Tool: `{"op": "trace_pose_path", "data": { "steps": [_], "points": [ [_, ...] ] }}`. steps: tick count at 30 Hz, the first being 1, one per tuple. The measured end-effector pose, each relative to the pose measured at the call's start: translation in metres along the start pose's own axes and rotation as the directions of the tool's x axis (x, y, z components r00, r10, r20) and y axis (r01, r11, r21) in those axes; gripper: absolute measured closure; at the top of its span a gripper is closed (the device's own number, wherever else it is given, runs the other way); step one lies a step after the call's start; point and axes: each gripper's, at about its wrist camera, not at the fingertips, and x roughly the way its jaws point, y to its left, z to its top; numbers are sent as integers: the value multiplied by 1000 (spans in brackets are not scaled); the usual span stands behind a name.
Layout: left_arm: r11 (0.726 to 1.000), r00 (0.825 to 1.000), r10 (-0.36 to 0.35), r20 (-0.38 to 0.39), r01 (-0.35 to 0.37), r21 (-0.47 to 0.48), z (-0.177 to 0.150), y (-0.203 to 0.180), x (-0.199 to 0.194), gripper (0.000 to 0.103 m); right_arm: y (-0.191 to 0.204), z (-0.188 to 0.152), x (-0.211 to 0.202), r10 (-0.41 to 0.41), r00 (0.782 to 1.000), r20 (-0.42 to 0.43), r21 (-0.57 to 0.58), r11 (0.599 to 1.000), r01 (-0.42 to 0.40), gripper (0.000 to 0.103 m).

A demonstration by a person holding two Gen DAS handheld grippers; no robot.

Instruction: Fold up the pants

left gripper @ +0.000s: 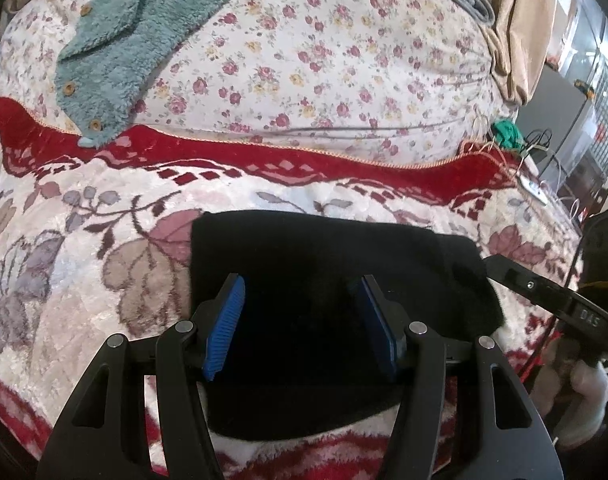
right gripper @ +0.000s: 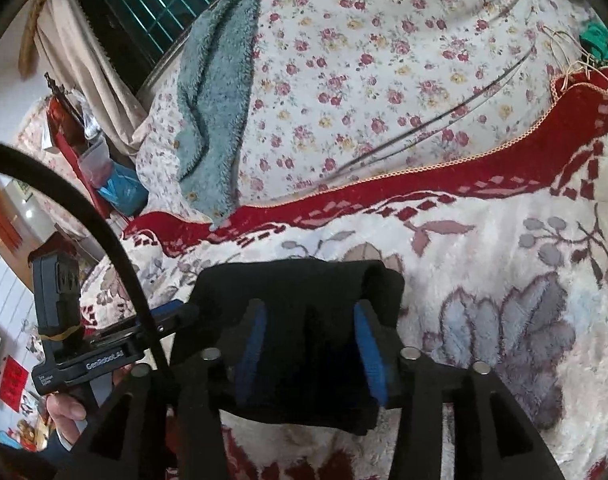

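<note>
1. Pants [left gripper: 323, 280], black and already folded into a compact bundle, lie on the floral plush blanket [left gripper: 84, 240] covering the bed, near its front edge and well short of the blanket's red border.
2. At the bundle's left end, the left gripper [left gripper: 302, 320] has its blue pads spread fairly wide above the dark cloth; nothing seems pinched, so it reads as released.
3. At the bundle's right end, the right gripper [right gripper: 309, 352] also stands parted to a medium width, with cloth lying between the pads but apparently not pressed by them.
4. My judgement: the step in hand is letting go and clearing away. Both grippers should lift straight off, pads apart, so no fibre snags and the top layer stays flat.
5. The right edge [right gripper: 377, 276] looks slightly rolled; a light press there would likely square the fold before finishing.
</note>
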Motion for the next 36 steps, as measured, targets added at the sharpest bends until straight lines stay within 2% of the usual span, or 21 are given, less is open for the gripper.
{"op": "trace_pose_path", "data": {
  "steps": [5,7,8,16,19,22,27,36],
  "points": [
    [998,999,-33,-6,33,-49,0,18,-12,40,-9,-1,11,-1,1000,-30,40,999,3,46],
    [998,1000,-25,-14,24,-62,-1,26,-12,40,-16,-3,16,-12,999,-48,58,998,14,37],
    [997,1000,-24,-16,23,-68,-2,29,-12,40,-20,-6,19,-7,998,-56,69,998,11,36],
    [983,991,-109,-73,96,-158,-8,50,8,40,-42,-15,42,68,992,-109,147,988,-51,35],
    [985,992,-104,-65,93,-147,-9,48,11,40,-46,-16,48,102,988,-113,156,984,-83,33],
    [985,992,-110,-66,100,-142,-9,47,17,32,-49,-19,55,137,984,-110,173,978,-117,30],
    [980,987,-119,-109,99,-171,-11,53,38,30,-49,-17,59,160,980,-117,143,979,-143,28],
    [971,980,-162,-115,137,-196,-11,58,52,18,-49,-10,72,190,970,-153,115,978,-173,22]
  ]
}}
